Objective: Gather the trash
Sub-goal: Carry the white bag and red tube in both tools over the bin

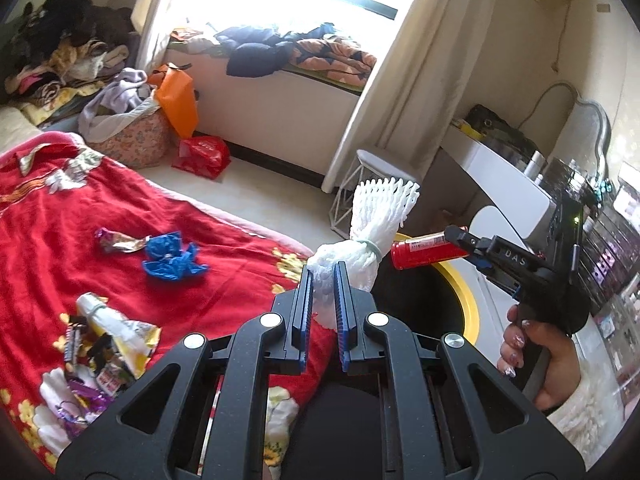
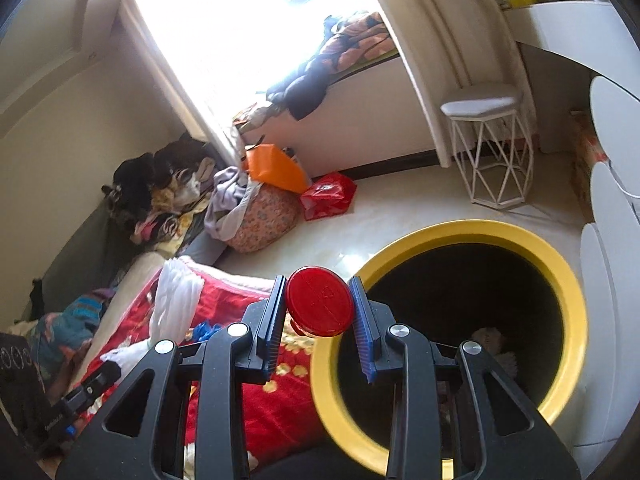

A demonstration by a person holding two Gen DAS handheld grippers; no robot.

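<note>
Lettering "DAS" on right tongs

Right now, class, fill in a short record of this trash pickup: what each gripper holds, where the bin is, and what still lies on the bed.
left gripper: shut on white foam net
right gripper: shut on red bottle
bin: yellow rim, dark inside, on the floor beside the bed
left on red blanket: blue glove, snack wrappers
</note>
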